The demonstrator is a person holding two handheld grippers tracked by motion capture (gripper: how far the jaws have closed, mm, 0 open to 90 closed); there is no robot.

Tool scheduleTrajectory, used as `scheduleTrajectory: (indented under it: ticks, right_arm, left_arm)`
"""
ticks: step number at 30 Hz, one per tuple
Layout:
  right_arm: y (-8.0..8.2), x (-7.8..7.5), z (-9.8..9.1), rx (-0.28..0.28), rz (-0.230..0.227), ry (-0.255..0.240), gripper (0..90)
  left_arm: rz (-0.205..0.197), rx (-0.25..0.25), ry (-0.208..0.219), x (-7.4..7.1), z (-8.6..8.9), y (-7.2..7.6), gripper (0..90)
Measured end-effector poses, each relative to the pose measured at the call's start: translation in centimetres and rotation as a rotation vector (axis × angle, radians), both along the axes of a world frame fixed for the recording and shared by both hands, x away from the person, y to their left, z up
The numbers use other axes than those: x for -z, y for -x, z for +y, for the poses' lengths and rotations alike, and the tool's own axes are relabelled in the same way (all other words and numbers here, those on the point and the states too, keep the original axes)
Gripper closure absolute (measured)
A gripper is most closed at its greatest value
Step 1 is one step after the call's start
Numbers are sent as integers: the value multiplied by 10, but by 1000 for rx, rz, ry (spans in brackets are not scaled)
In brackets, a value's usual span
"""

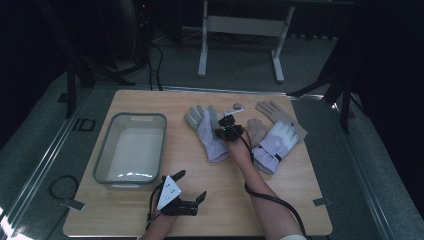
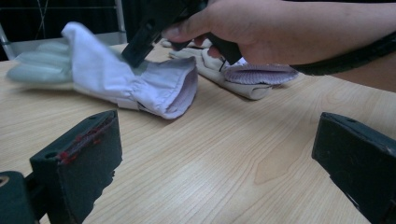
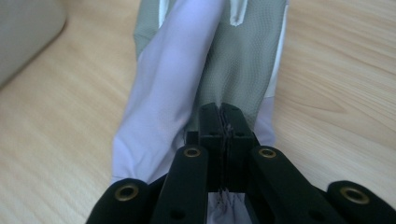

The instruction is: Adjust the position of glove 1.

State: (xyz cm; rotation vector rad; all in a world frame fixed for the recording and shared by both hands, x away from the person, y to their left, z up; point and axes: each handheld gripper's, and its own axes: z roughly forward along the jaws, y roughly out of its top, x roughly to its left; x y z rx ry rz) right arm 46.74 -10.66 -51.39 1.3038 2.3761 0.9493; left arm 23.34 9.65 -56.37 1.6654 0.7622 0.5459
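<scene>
High view: a person seated at a light wooden tabletop (image 1: 280,210) works two hand-held grippers among scattered gloves. The right gripper (image 1: 226,123) reaches forward to the middle of the tabletop, its fingers (image 3: 219,126) pressed together on the fabric of a grey-and-lilac glove (image 1: 209,132) that lies flat with its fingertips pointing away from the person. Right gripper view, at close range, shows a fold of the glove's lilac cloth and grey mesh caught between the two black fingers, which meet with no visible gap. Left gripper view, looking across the wood grain, catches that same glove (image 2: 126,77) with its open cuff turned toward the camera and the person's right hand (image 2: 261,28) above it. The left gripper (image 1: 192,186) rests near the front edge of the tabletop, close to the person, its fingers (image 2: 77,158) spread wide and holding nothing. A grey plastic tub (image 1: 102,160) stands at the left, just beside the left gripper and apart from the glove. A second lilac glove (image 1: 274,145) and two tan gloves (image 1: 277,114) lie to the right of the right hand.
</scene>
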Motion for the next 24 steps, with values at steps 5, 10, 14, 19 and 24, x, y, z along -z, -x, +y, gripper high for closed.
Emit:
scheduleTrajectory:
  ticks: [5,10,14,19,24]
  right_arm:
    - [12,-8,-10,136,-5,-65,883]
    - [31,-14,-21,233,-12,-148,883]
    - [50,-16,-29,276,-23,-198,883]
    - [73,-15,-43,323,-40,-235,883]
    - [92,-2,-52,364,30,-327,881]
  left_arm:
    - [1,0,-1,0,0,0,17]
    - [2,-1,3,0,0,0,17]
    - [2,3,-3,0,0,0,16]
    - [0,3,-4,0,0,0,16]
    - [3,5,-6,0,-1,0,16]
